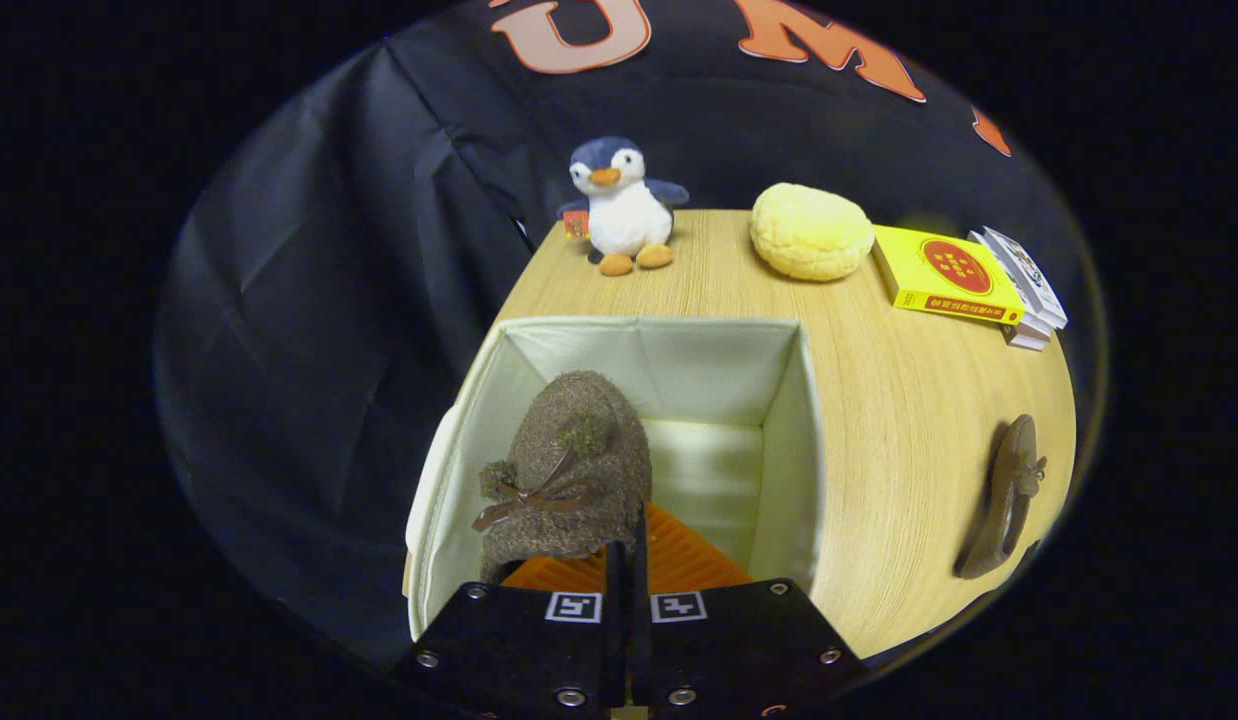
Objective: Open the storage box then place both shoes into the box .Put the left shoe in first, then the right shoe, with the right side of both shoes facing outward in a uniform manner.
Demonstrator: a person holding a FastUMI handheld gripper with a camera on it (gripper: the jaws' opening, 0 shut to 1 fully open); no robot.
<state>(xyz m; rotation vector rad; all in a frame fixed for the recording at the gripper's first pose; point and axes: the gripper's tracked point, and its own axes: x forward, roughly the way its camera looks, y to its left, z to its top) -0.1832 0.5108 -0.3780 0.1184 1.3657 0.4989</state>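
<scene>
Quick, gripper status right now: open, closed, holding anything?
Gripper: closed on the heel of the fuzzy brown shoe, holding it inside the open white storage box.

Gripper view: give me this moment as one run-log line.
box: open | held shoe: over box, in claw | claw: shut on held shoe | second shoe: on table, right of box | step: first shoe going in

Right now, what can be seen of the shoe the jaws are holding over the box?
The shoe is brown and fuzzy, like fleece, with a darker ribbon bow and two pompoms on top. It hangs toe-up inside the open box, near the left wall, above the orange bottom. The gripper has its jaws shut on the shoe's rear edge. Whether it touches the wall cannot be told.
</scene>
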